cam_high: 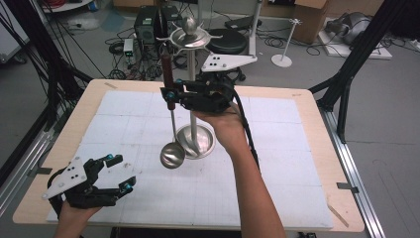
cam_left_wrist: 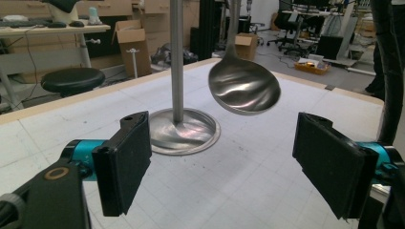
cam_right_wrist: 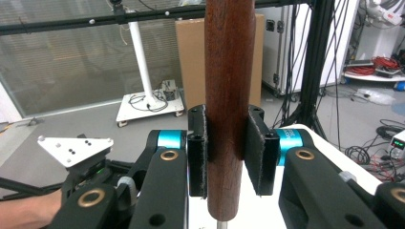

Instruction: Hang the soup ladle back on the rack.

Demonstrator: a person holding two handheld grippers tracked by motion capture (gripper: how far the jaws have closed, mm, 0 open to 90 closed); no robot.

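Item: ladle [cam_high: 172, 154], wooden handle clamped upright in right claw [cam_high: 171, 94], bowl hanging clear of desk [cam_high: 307, 124] at 9 o'clock of hanging stand [cam_high: 192, 89], presumably for hooking onto it; left claw [cam_high: 119, 173] wide, empty, idle at 7 o'clock.

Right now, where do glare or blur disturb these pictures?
High view: soft overall, glare on the steel stand's round base. Left gripper view: wavy reflections on the shiny steel ladle bowl; the open left gripper near jaws slightly soft. Right gripper view: the dark wooden ladle handle, clamped by the right gripper, is sharp; the background is hazier.
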